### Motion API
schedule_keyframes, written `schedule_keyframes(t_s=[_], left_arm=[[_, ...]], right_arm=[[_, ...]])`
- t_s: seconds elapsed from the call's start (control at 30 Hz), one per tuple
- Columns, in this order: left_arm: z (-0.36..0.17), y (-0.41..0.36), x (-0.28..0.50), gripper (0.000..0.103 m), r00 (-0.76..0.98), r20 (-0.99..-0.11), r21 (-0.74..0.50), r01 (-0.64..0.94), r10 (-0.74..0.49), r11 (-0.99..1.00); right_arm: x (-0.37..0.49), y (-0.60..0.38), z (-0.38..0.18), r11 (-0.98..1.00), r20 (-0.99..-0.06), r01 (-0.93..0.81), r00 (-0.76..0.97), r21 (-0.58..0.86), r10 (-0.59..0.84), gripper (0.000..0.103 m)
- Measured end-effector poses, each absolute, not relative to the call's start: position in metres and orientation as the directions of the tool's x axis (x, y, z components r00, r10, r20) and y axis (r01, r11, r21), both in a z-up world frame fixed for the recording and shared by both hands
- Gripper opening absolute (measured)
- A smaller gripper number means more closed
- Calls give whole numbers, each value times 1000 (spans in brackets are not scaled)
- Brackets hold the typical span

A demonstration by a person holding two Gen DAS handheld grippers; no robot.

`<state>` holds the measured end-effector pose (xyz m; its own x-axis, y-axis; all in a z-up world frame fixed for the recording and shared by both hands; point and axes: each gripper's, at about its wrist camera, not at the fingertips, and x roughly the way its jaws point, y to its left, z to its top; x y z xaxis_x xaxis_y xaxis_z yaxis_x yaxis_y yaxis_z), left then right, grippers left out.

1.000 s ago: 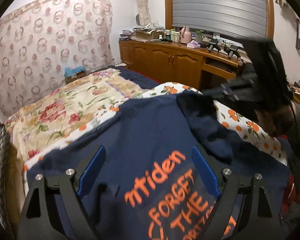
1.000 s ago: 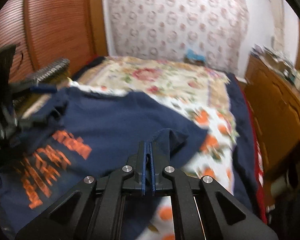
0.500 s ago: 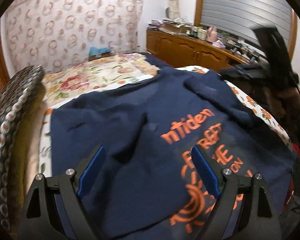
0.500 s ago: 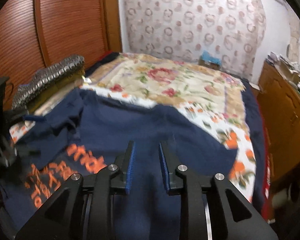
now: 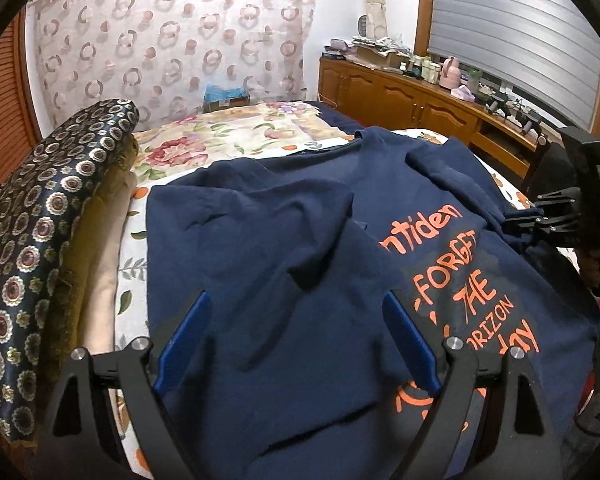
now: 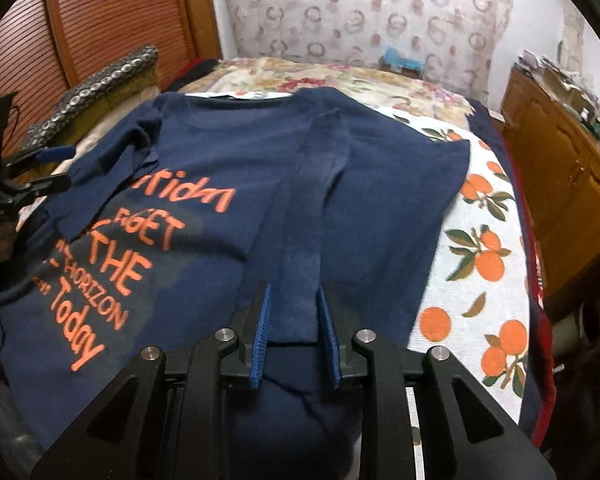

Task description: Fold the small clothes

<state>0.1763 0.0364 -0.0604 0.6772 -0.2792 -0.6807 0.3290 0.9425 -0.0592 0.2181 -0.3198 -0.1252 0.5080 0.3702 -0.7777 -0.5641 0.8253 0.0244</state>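
Right wrist view showed the navy T-shirt spread on the bed, one sleeve folded across its front. The right gripper was closing, narrow, around that sleeve's end. The left gripper hung wide over the shirt, holding nothing.

Room lighting was dim, warm and indoor, with no source in view; the slatted blind looked grey, without glare. Both fisheye views bowed strongly toward black corner vignettes, and the right wrist view was softer, with smeared detail at the cabinet. Soft shadows sat in the folds of the navy shirt, under the left gripper
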Motion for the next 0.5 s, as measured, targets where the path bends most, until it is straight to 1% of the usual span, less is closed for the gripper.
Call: schedule_keyframes(t_s=[0.07,0.13,0.2,0.3,0.33,0.37,0.5], left_arm=[[-59,38,175,88,682,-677,-57,325,-275,944],[-57,40,174,88,690,-672,-49,320,-269,946],[-56,40,173,88,695,-669,-43,317,-263,947],[-55,41,173,88,697,-668,-39,316,-260,948],[-54,41,173,88,697,-669,-37,316,-259,948],[-55,41,173,88,698,-669,-36,315,-257,949],[-52,42,175,88,704,-666,-33,303,-246,953]], right_arm=[[217,-313,-124,801,-778,-597,485,39,400,7],[213,-305,-121,781,-771,-623,476,44,423,7],[207,-296,-117,749,-758,-657,448,80,474,7],[200,-284,-108,714,-739,-696,440,78,510,14],[200,-283,-106,711,-733,-699,442,80,517,20],[202,-284,-103,717,-725,-693,456,74,516,24],[227,-299,-93,773,-697,-634,536,40,476,29]])
